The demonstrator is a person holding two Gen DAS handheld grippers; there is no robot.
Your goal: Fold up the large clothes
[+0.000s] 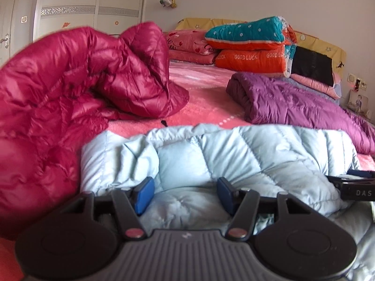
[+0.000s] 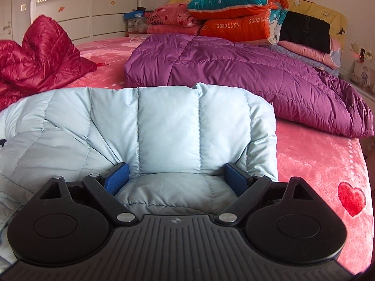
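Left gripper and right gripper, each seen from its own wrist camera, both over a pale blue jacket that lies on the near part of the bed. The left jaws stand spread, the blue pads set on either side of a puffed fold of the jacket; whether they press the cloth cannot be told. The right jaws likewise stand spread, with a quilted panel of the jacket bulging up between them and touching both pads. In the left view the black tip of the right gripper shows at the right edge, resting against the jacket. The jacket is bunched, its stitched panels rising toward the cameras. To the left, just beside it, lies a crumpled red jacket, one part of it standing up in a peak. To the right and farther back lies a purple jacket, spread flat across the pink bedcover, apart from the blue one. A red heart is printed on the cover near the right edge. At the head of the bed stand pink pillows and a stack of folded quilts, orange and teal, the orange one lettered "GOOD LUCK". Behind these, a yellow headboard; to the far left, a white wardrobe.
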